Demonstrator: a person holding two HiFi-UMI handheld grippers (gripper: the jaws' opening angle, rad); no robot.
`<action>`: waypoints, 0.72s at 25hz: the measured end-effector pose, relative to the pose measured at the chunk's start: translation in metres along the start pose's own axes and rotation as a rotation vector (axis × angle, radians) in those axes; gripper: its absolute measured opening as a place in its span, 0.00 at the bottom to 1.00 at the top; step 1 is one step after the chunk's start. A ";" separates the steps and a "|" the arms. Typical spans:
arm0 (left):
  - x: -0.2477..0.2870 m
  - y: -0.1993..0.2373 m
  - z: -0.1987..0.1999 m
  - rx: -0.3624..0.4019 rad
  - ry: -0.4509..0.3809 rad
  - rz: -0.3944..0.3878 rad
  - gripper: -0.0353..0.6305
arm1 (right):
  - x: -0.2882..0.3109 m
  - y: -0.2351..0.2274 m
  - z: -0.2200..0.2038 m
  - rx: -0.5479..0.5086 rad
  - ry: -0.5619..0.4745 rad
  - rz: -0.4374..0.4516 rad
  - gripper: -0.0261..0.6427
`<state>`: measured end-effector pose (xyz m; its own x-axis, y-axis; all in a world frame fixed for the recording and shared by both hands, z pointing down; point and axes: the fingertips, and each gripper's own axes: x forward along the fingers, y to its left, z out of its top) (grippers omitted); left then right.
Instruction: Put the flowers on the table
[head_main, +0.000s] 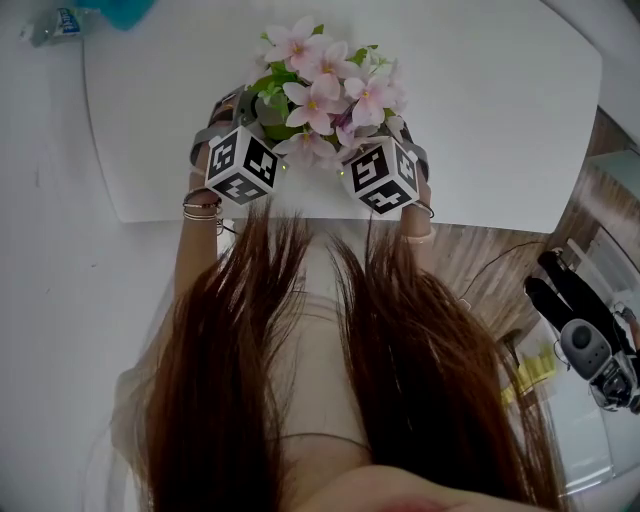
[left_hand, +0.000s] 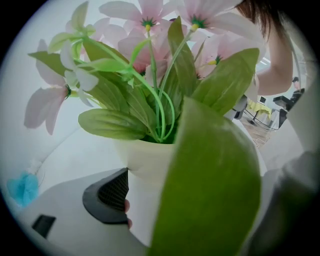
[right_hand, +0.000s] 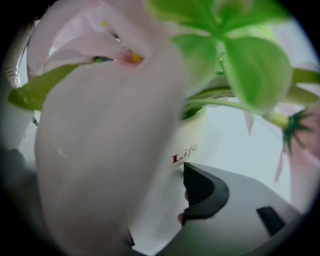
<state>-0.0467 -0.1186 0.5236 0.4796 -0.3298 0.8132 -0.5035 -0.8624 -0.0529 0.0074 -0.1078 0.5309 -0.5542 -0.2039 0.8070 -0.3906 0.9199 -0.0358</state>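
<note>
Head view: flowers (head_main: 325, 95) over desk (head_main: 500, 120), pot (left_hand: 144, 165) unseen. Gripper views: left hand-held gripper (head_main: 222, 118) & right hand-held gripper (head_main: 408, 140) clamp white pot; far jaws behind leaf (left_hand: 210, 190), petal (right_hand: 110, 150).

Pot (left_hand: 145, 165) sits in L gripper (left_hand: 150, 200): its left finger (left_hand: 112, 192) touches the pot wall, a leaf (left_hand: 210, 190) hangs in front of the other. Same pot in R gripper (right_hand: 162, 200), right finger (right_hand: 202, 192) on the wall, a petal (right_hand: 100, 165) before the left one. Flowers (head_main: 320, 90) stand in the pot above all fingers, over the table (head_main: 480, 120) nr its near edge.
</note>
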 end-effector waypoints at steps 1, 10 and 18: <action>0.000 0.000 0.000 0.000 0.001 0.000 0.68 | 0.000 0.000 0.001 0.000 -0.003 0.001 0.51; -0.001 -0.001 0.000 -0.002 0.017 0.017 0.68 | -0.005 0.000 0.005 0.002 -0.022 0.011 0.51; -0.006 -0.004 -0.002 -0.034 0.012 0.030 0.68 | -0.004 0.001 0.005 0.027 -0.032 0.010 0.51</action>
<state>-0.0488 -0.1119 0.5196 0.4553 -0.3510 0.8182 -0.5421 -0.8383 -0.0580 0.0054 -0.1078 0.5250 -0.5813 -0.2057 0.7873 -0.4040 0.9128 -0.0599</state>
